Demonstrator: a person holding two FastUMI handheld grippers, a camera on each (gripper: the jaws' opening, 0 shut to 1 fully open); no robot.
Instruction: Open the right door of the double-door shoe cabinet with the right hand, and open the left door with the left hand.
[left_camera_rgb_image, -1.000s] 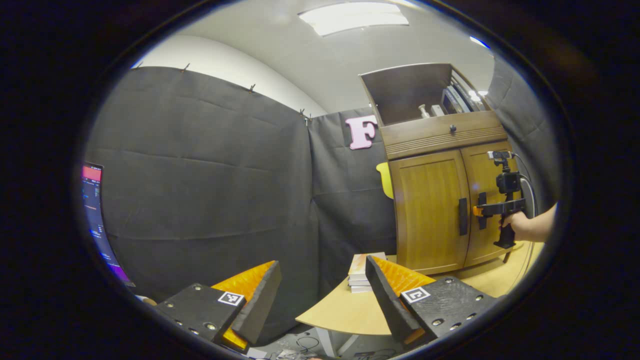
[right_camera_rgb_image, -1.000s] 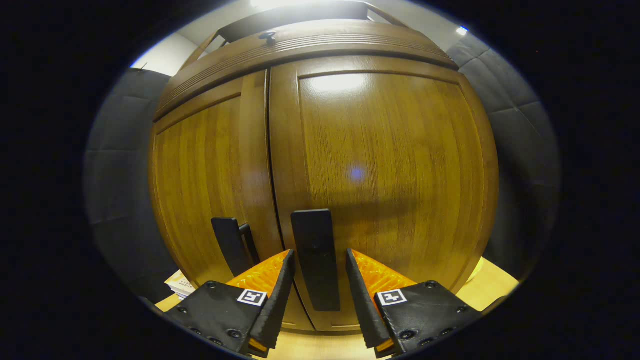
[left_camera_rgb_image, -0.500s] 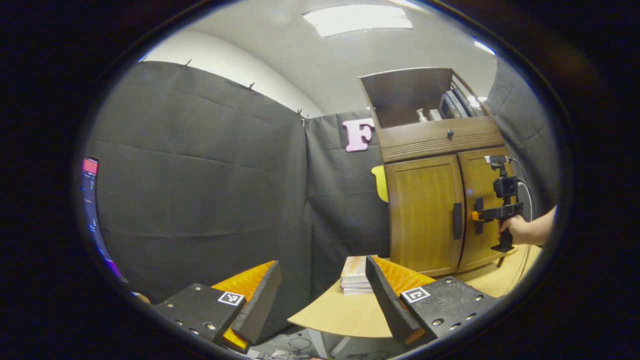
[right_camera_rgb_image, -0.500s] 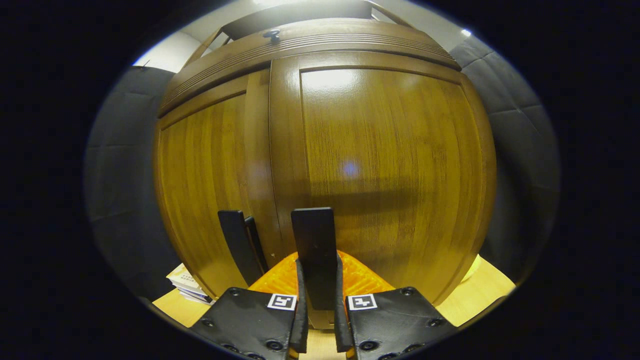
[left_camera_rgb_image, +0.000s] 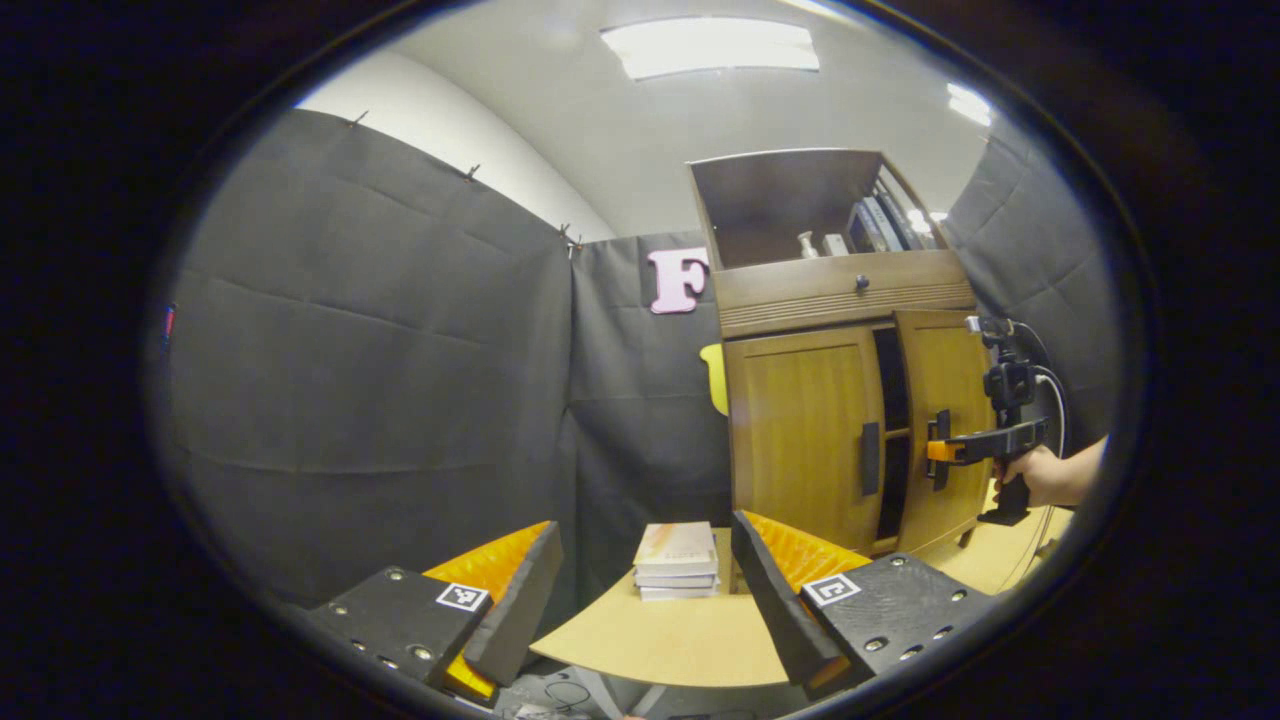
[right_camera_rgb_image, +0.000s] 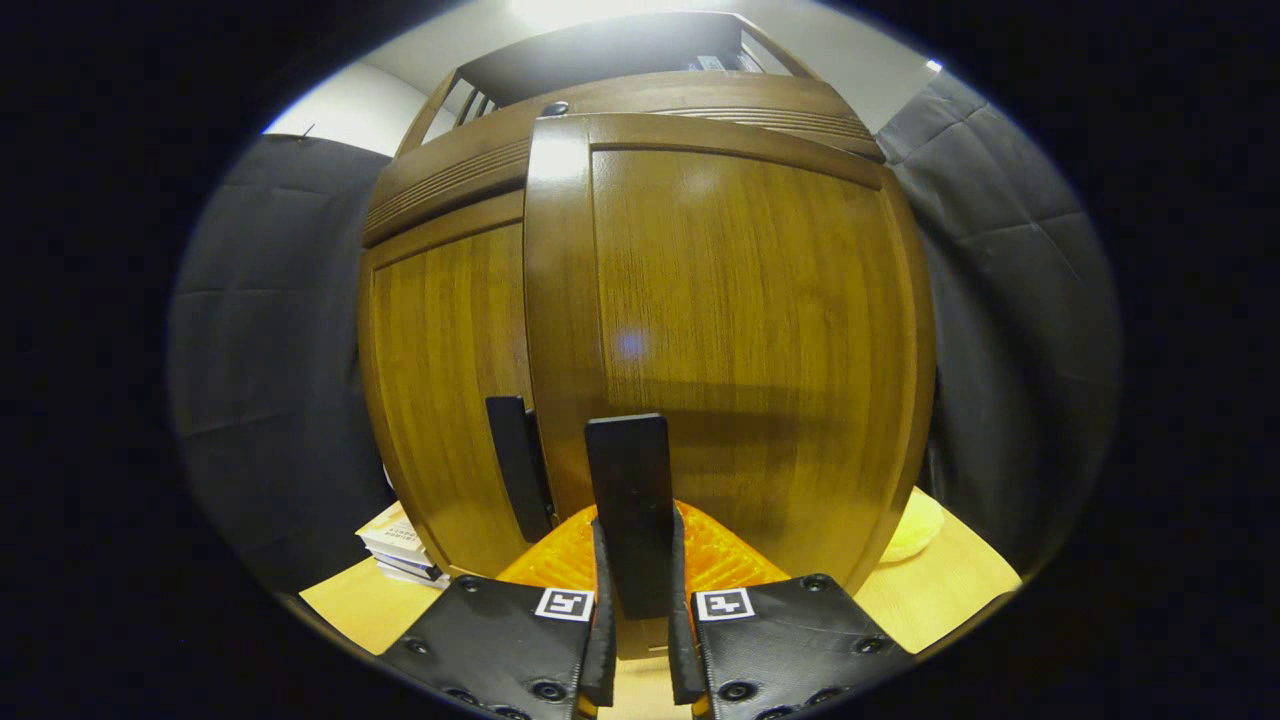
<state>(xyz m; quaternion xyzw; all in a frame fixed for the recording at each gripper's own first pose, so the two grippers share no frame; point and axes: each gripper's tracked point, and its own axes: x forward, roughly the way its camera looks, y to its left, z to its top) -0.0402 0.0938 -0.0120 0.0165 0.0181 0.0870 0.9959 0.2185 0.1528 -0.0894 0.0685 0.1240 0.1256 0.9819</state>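
Clamped on the black handle (right_camera_rgb_image: 630, 500) of the right door (right_camera_rgb_image: 740, 340), the right gripper (right_camera_rgb_image: 636, 625) holds it ajar beside the closed left door (right_camera_rgb_image: 445, 380). Pulling best follows the hinge's arc. Left gripper (left_camera_rgb_image: 640, 590) waits open, well short of the cabinet (left_camera_rgb_image: 840, 400).

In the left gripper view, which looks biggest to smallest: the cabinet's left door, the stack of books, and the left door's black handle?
1. Left door, by far the largest.
2. Stack of books; it sits nearer the camera, so its true size is less sure.
3. Left door's handle, a thin black bar, the smallest.
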